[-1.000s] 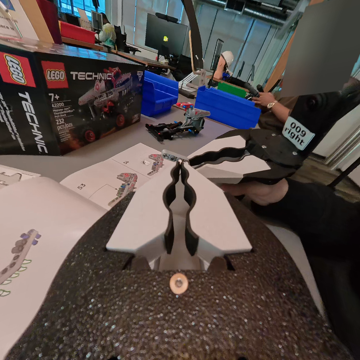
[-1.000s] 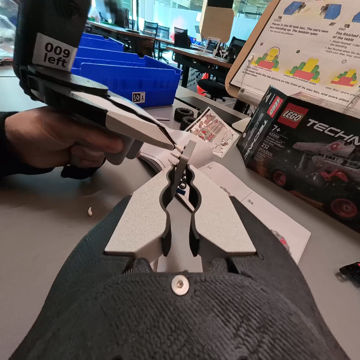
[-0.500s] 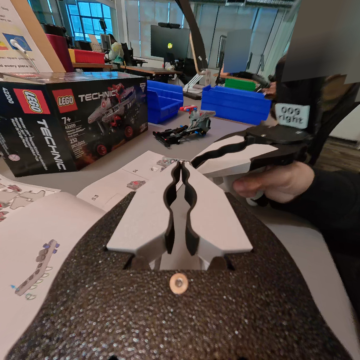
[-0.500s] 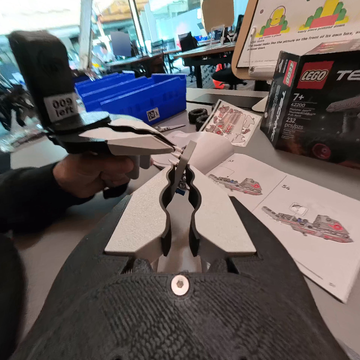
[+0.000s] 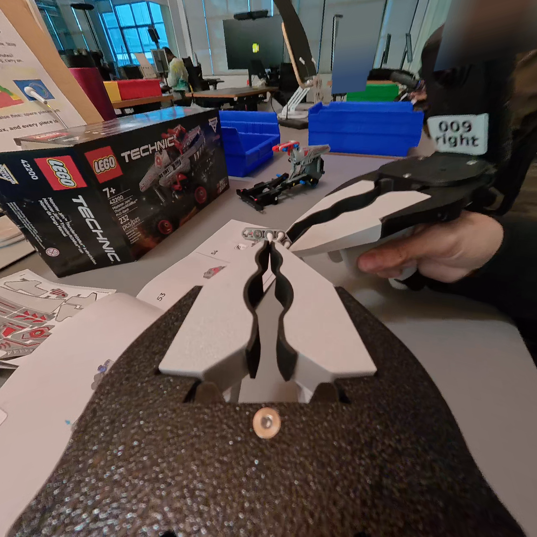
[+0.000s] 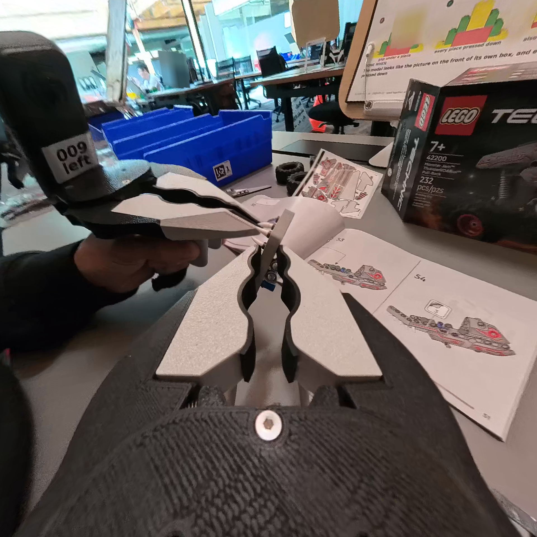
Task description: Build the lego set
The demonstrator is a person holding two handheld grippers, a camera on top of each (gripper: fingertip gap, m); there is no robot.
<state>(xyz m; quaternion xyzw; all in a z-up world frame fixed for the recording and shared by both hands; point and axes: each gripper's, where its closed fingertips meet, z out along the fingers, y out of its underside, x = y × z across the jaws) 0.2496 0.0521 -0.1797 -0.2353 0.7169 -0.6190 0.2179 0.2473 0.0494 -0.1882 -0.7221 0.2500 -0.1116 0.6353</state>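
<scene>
My right gripper (image 6: pixel 267 250) is shut on a flat grey beam (image 6: pixel 278 229) with round holes and holds it upright above the open instruction booklet (image 6: pixel 406 305). My left gripper (image 5: pixel 269 244) is shut on a small white tooth piece (image 5: pixel 270 236), which it holds against the beam (image 5: pixel 261 234). In the right wrist view the left gripper (image 6: pixel 255 228) comes in from the left, with white teeth (image 6: pixel 265 225) showing at the beam's edge. In the left wrist view the right gripper (image 5: pixel 292 242) comes in from the right. The two tips meet.
The black set box (image 5: pixel 116 186) stands behind the booklet (image 5: pixel 203 261). A partly built chassis (image 5: pixel 284 183) and blue bins (image 5: pixel 363 130) lie farther back. A sticker sheet (image 6: pixel 340 186), two black tyres (image 6: pixel 290 174) and a loose grey part (image 6: pixel 247 190) lie near the blue bins (image 6: pixel 189 145). My two grippers' fingertips are within a few centimetres of each other.
Both grippers have swung together while staying tip to tip. The right gripper has turned towards the booklet pages. The left gripper's tip has stayed at the beam's edge.
</scene>
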